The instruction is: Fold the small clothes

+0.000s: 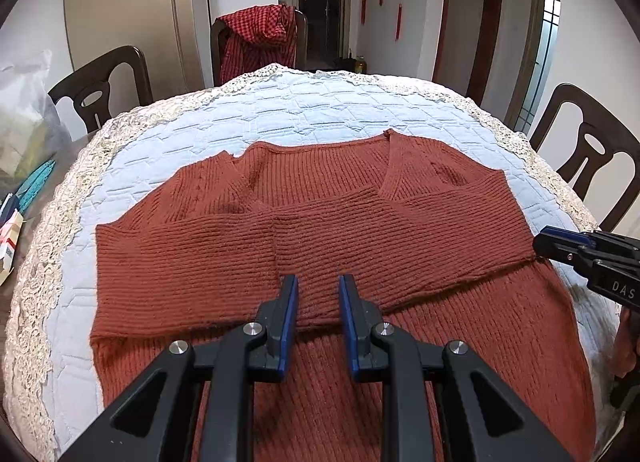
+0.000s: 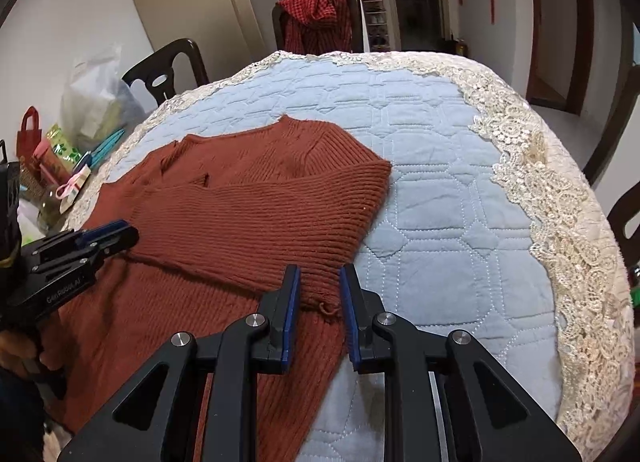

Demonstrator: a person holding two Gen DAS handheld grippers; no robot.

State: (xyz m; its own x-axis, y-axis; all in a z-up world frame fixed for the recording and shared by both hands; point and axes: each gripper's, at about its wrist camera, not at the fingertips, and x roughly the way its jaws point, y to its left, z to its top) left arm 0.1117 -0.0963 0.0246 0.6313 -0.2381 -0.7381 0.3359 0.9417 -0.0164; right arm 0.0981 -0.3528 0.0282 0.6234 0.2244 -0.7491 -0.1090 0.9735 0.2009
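Observation:
A rust-brown ribbed sweater [image 1: 400, 230] lies flat on the pale blue quilted cover [image 1: 280, 114], both sleeves folded across its chest. My left gripper [image 1: 318, 282] hovers over the lower edge of the folded sleeves, jaws a little apart and gripping nothing. In the right wrist view the sweater [image 2: 248, 214] fills the left half. There my right gripper [image 2: 319, 274] stands at the cuff [image 2: 320, 290] of the folded sleeve. The cuff edge and a loose thread lie between its slightly parted fingers, unclamped. Each gripper shows in the other's view: right gripper [image 1: 540, 248], left gripper [image 2: 124, 236].
Lace trim [image 2: 560, 222] borders the cover. Dark wooden chairs [image 1: 96, 90] ring the table, and one at the far side carries a red checked garment [image 1: 260, 38]. A plastic bag [image 2: 96, 102] and small items [image 2: 52, 158] crowd the table's left side. Bare quilt lies to the right of the sweater.

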